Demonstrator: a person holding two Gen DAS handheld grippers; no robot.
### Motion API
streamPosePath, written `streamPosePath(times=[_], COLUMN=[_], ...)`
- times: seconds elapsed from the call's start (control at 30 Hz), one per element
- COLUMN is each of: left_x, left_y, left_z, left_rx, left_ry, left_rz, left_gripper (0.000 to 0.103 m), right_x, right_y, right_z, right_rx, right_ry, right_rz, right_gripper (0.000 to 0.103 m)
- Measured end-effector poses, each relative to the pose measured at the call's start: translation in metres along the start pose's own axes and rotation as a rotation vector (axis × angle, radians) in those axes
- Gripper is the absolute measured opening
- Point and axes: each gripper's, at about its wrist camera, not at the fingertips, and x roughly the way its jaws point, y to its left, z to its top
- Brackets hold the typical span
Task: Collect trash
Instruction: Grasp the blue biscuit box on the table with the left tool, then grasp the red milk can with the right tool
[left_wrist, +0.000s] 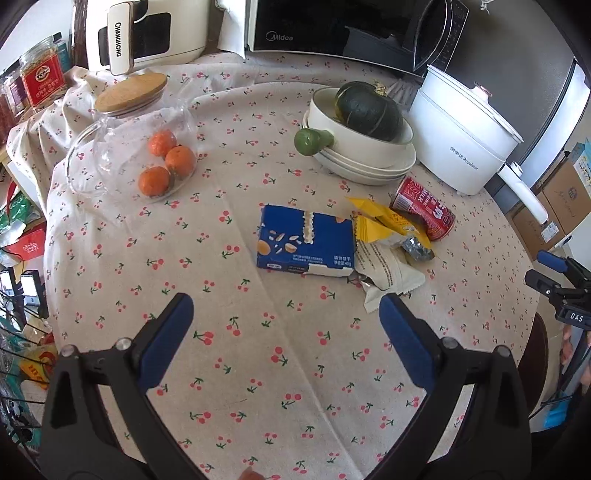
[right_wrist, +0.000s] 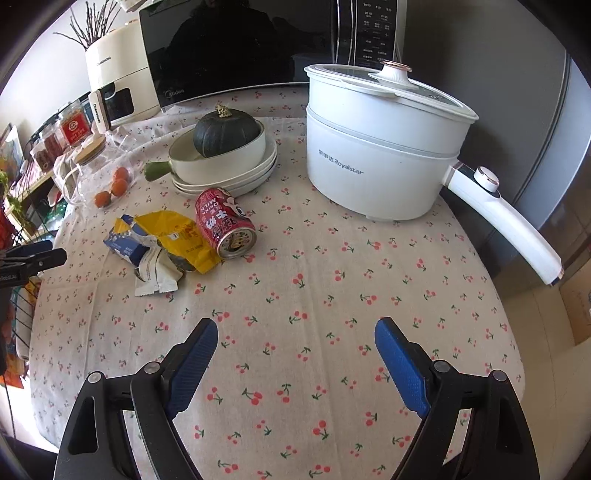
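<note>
Four pieces of trash lie clustered on the worktop (left_wrist: 258, 369): one blue box (left_wrist: 306, 240), one yellow wrapper (left_wrist: 388, 221), one white wrapper (left_wrist: 388, 273) and one red can (left_wrist: 424, 210) on its side. In the left wrist view the cluster sits at about 1 o'clock from the left hand-held gripper (left_wrist: 286, 314), which is released, empty, jaws spread. The right hand-held gripper (right_wrist: 295, 332) is likewise released and empty, with the trash at its 10 o'clock. Around it: three oranges (left_wrist: 166, 162) in a glass jug (left_wrist: 122, 147), one squash (left_wrist: 369, 110) in a bowl (left_wrist: 369, 147) on stacked plates touching the can's far side, one white cooker (right_wrist: 380, 147), one microwave (left_wrist: 332, 29).
</note>
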Motion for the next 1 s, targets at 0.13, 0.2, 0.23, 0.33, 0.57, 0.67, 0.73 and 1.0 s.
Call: streamPosePath(times=[0.13, 0.2, 0.23, 0.33, 0.57, 0.67, 0.73, 1.0], left_x=[0.037, 0.054, 0.061, 0.073, 0.092, 0.102, 0.106, 0.083], left_y=[-0.007, -0.011, -0.012, -0.018, -0.031, -0.029, -0.026, -0.018], left_z=[0.011, 0.012, 0.012, 0.014, 0.020, 0.020, 0.020, 0.015], left_rx=[0.037, 0.069, 0.077, 0.092, 0.146, 0.123, 0.106, 0.071], left_ry=[0.012, 0.038, 0.049, 0.051, 0.052, 0.076, 0.077, 0.025], left_rz=[-0.001, 0.003, 0.006, 0.003, 0.055, 0.037, 0.034, 0.030], left_gripper=[0.100, 0.099, 0.099, 0.099, 0.099, 0.099, 0.096, 0.093], right_x=[0.027, 0.039, 0.044, 0.057, 0.070, 0.074, 0.076, 0.101], right_y=[0.004, 0.005, 0.005, 0.004, 0.005, 0.011, 0.016, 0.045], right_z=[0.012, 0.013, 0.014, 0.013, 0.019, 0.025, 0.030, 0.060], right_rx=[0.040, 0.046, 0.044, 0.040, 0.038, 0.020, 0.002, -0.111], right_ry=[-0.004, 0.009, 0.016, 0.034, 0.029, 0.015, -0.001, -0.055], right_rz=[0.058, 0.075, 0.073, 0.062, 0.076, 0.088, 0.103, 0.240], right_gripper=[0.089, 0.089, 0.089, 0.089, 0.089, 0.089, 0.089, 0.089])
